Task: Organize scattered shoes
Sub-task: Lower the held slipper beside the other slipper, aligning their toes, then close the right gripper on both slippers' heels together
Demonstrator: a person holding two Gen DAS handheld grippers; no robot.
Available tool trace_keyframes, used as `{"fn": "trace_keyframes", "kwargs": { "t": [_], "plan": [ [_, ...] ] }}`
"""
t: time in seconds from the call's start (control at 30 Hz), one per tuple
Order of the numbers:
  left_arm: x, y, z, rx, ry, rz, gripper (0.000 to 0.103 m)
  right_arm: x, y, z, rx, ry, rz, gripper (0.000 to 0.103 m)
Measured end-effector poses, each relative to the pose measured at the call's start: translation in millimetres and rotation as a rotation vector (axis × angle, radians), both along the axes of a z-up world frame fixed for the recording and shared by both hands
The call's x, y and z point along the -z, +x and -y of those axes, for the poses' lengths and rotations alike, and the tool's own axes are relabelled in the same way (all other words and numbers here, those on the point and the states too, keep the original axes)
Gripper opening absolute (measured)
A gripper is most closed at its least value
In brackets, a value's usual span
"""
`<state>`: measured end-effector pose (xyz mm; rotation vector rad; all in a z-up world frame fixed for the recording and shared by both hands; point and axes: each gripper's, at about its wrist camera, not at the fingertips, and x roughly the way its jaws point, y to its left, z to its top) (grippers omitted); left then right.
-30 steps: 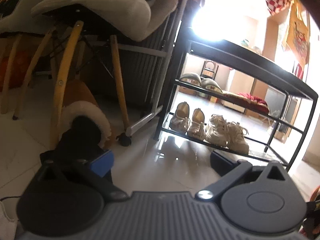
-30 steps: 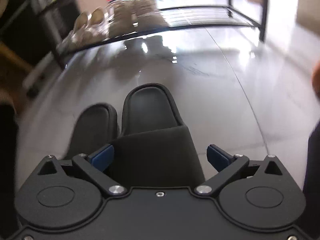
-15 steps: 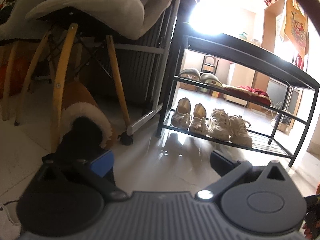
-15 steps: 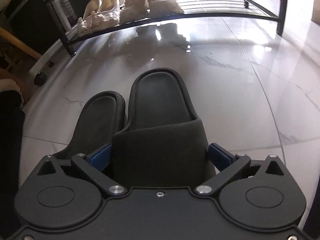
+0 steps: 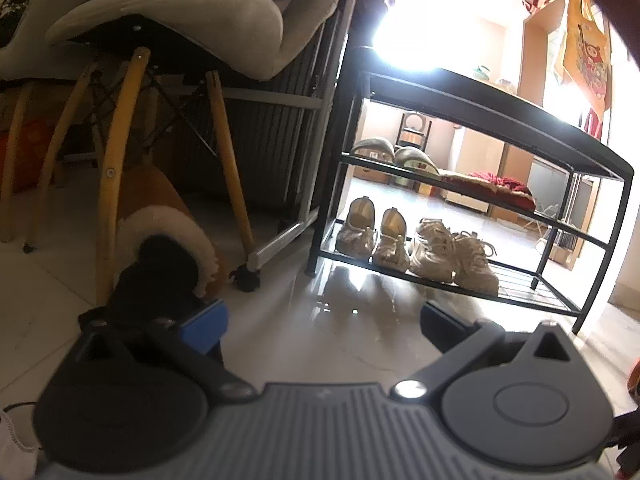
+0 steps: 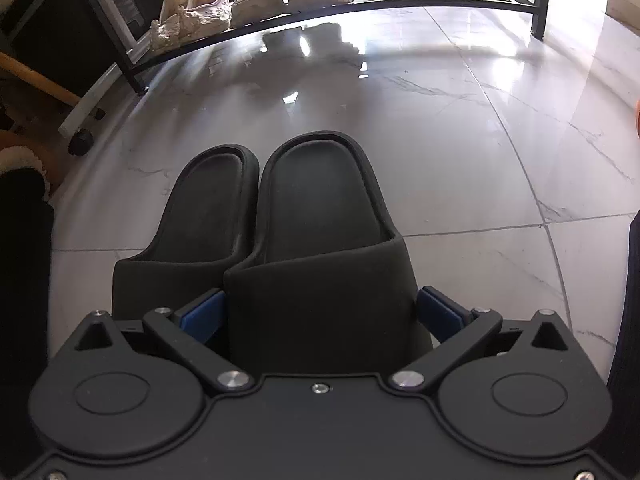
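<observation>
Slides first: we have the right gripper [image 6: 320,312] straddling the strap of the right-hand black slide [image 6: 320,248], its blue pads [image 6: 202,314] just beside each flank of the strap. Whether they press or only bracket it we cannot tell; the jaws stand wide enough to take the whole strap. The left-hand black slide [image 6: 200,220] lies touching its partner, both on the tiled floor [image 6: 460,152], toes toward us and heels toward the shoe rack [image 6: 420,0].

We judge the step in hand to be the grasp of 1 slide, with the carry to the rack still ahead. Next we need a firm squeeze on the strap, a lift that does not drag the neighbour along, then a forward reach to the rack's bottom shelf.

Our left gripper [image 5: 320,320] holds nothing, jaws spread apart over bare floor. Just beyond its left pad sits a brown fur-lined boot [image 5: 160,232], near a wooden chair leg [image 5: 116,168], another shoe likely awaiting its turn.

Farther off, the bottom shelf carries 2 beige flats [image 5: 372,232] and 2 cream sneakers [image 5: 452,252], leaving bare wire to their right. The grey slippers [image 5: 392,152] sit on the shelf above. Between slide and rack the floor shows only reflections; the rack's front rail is the thing to clear.
</observation>
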<state>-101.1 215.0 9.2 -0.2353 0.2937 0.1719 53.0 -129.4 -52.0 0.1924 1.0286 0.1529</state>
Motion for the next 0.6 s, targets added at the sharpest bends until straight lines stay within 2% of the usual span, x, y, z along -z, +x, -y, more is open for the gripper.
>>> {"fn": "trace_keyframes", "kwargs": {
  "t": [0.17, 0.27, 0.37, 0.43, 0.47, 0.57, 0.6],
  "plan": [
    [0.8, 0.5, -1.8, -0.006, -0.013, 0.000, 0.103, -26.5, -10.3, 12.2, 0.034, 0.167, 0.087, 0.103],
    [1.5, 4.5, 2.1, -0.002, 0.005, -0.020, 0.103, -34.5, -5.1, 9.3, -0.030, 0.201, 0.092, 0.103],
    [2.3, 7.4, 8.5, 0.004, 0.043, -0.039, 0.103, -40.8, 11.6, -0.1, -0.091, 0.201, 0.058, 0.103],
    [2.6, 8.7, 13.1, 0.015, 0.071, -0.047, 0.103, -41.4, 33.8, -9.6, -0.132, 0.193, -0.041, 0.097],
    [2.5, 8.8, 15.8, 0.018, 0.088, -0.047, 0.103, -41.2, 39.4, -10.8, -0.135, 0.184, -0.064, 0.097],
    [2.9, 8.8, 19.6, 0.027, 0.112, -0.046, 0.103, -34.6, 71.9, -22.8, -0.163, 0.133, -0.215, 0.092],
    [3.1, 8.8, 19.8, 0.029, 0.114, -0.047, 0.103, -31.8, 78.8, -24.9, -0.157, 0.124, -0.253, 0.086]
  ]
}}
